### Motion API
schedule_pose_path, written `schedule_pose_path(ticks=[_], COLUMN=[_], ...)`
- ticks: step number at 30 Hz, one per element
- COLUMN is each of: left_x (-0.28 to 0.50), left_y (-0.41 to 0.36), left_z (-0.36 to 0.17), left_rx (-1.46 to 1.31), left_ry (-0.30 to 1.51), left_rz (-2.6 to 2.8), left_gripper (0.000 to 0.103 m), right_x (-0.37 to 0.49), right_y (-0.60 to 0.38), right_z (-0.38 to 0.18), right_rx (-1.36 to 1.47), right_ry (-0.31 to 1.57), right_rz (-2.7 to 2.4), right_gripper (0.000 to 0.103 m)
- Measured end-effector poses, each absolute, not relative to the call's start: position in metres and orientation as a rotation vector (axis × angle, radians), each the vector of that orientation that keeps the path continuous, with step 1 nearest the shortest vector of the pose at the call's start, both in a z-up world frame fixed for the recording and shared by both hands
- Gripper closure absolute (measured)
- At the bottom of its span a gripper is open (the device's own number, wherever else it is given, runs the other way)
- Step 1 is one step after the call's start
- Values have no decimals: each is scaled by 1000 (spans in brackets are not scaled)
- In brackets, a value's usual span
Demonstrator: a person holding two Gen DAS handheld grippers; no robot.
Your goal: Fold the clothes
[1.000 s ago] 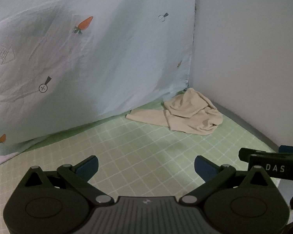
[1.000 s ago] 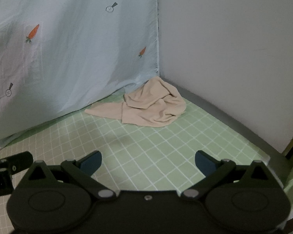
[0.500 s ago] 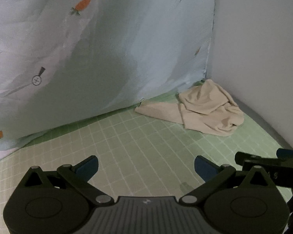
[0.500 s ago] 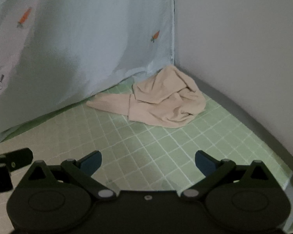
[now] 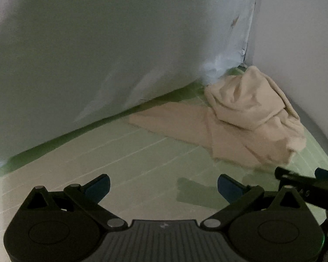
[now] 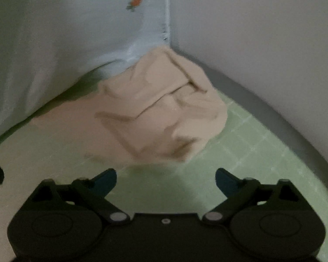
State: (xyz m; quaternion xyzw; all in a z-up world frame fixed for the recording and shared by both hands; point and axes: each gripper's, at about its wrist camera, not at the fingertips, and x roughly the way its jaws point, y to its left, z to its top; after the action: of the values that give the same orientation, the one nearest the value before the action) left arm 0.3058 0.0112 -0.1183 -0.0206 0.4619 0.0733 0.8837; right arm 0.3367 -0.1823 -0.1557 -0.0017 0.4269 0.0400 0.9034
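Note:
A crumpled beige garment (image 5: 247,120) (image 6: 164,113) lies in the far corner of a green checked surface (image 5: 131,157) (image 6: 240,148), one flat part spread out to the left. My left gripper (image 5: 163,185) hovers open over the bare surface, short of the garment and to its left. Right in front of the garment's near edge is my right gripper (image 6: 165,180); its jaws stand wide but are closing, with nothing between them. The right gripper's tip shows at the right edge of the left wrist view (image 5: 306,181).
A pale blue sheet with carrot prints (image 6: 65,32) (image 5: 98,54) hangs along the back left. A plain white wall (image 6: 262,32) closes the right side, with a grey rim (image 6: 284,126) along the surface's right edge.
Both grippers have moved forward and down toward the corner, so the garment looks much larger and closer. The right jaws have narrowed slightly. The garment has not moved.

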Motion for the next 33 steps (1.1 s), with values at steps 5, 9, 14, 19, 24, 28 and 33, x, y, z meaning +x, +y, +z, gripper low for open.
schedule_pose_path(ticks=[5, 9, 14, 19, 24, 28, 33], left_x=[369, 403, 411, 393, 342, 268, 144], left_y=[7, -3, -28, -29, -15, 5, 49], left_z=[-164, -190, -197, -193, -186, -182, -175], left_rx=[-173, -246, -167, -118, -51, -4, -127], left_ry=[1019, 1032, 982, 981, 1045, 1102, 1182], left_rz=[92, 14, 11, -21, 4, 58, 222], left_gripper=[1, 15, 51, 84, 89, 89, 89], right_x=[388, 421, 420, 386, 337, 275, 198], right_y=[-199, -221, -222, -204, -190, -173, -144], right_z=[-171, -187, -197, -189, -183, -176, -169], right_rx=[-33, 67, 102, -34, -60, -110, -146], right_ry=[825, 852, 856, 787, 825, 878, 958], right_rz=[0, -22, 45, 167, 274, 407, 611], right_gripper=[17, 27, 47, 79, 82, 82, 82])
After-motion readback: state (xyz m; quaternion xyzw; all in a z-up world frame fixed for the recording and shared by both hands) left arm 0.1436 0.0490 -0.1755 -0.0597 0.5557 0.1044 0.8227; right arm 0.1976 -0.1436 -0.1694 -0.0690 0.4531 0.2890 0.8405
